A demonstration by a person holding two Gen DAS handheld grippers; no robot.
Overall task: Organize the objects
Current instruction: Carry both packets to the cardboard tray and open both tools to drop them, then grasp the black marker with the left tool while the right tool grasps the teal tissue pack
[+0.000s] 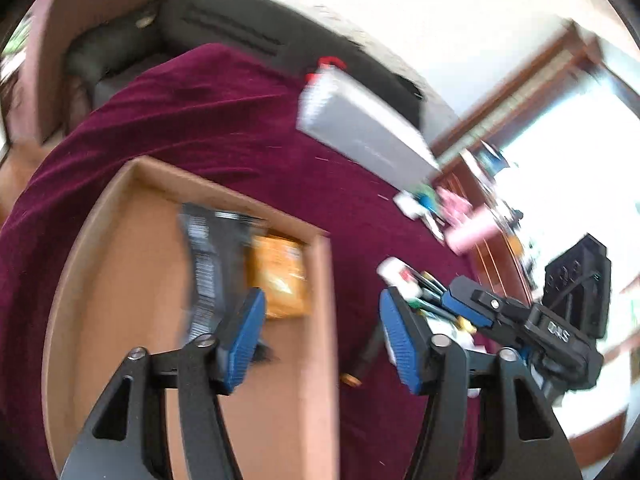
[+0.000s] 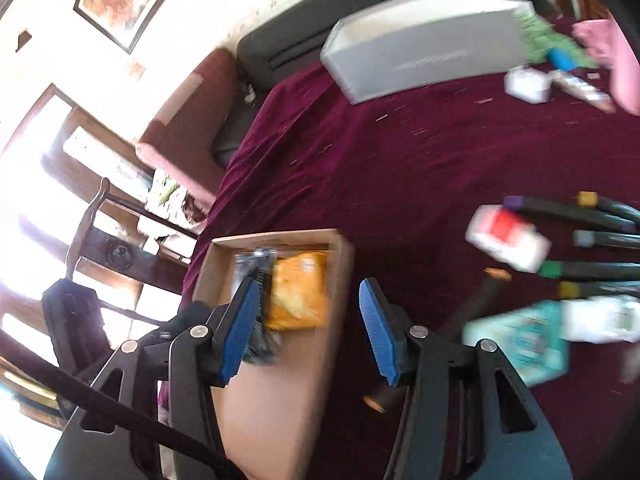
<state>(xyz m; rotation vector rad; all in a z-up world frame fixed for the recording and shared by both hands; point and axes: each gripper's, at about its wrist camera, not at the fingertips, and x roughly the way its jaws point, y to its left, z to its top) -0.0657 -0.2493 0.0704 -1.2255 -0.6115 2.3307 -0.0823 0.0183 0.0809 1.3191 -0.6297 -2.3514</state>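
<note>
A cardboard box (image 1: 120,248) lies on the maroon cloth and also shows in the right wrist view (image 2: 340,280). In it lie a dark packet (image 1: 208,256) and an orange packet (image 1: 280,276), the orange packet (image 2: 300,292) also seen from the right wrist. My left gripper (image 1: 320,332) is open and empty above the box's right wall. My right gripper (image 2: 306,330) is open and empty over the same wall. To the right lie a white and red box (image 2: 506,240), several dark markers (image 2: 580,212), a teal pack (image 2: 524,344) and a black stick (image 2: 464,312).
A grey box (image 2: 424,56) with red handles stands at the back of the cloth. A small white box (image 2: 526,84), a pink item (image 2: 612,52) and green items (image 2: 548,40) lie at the far right. A dark sofa (image 1: 224,28) is behind. The other gripper (image 1: 532,320) is at the right.
</note>
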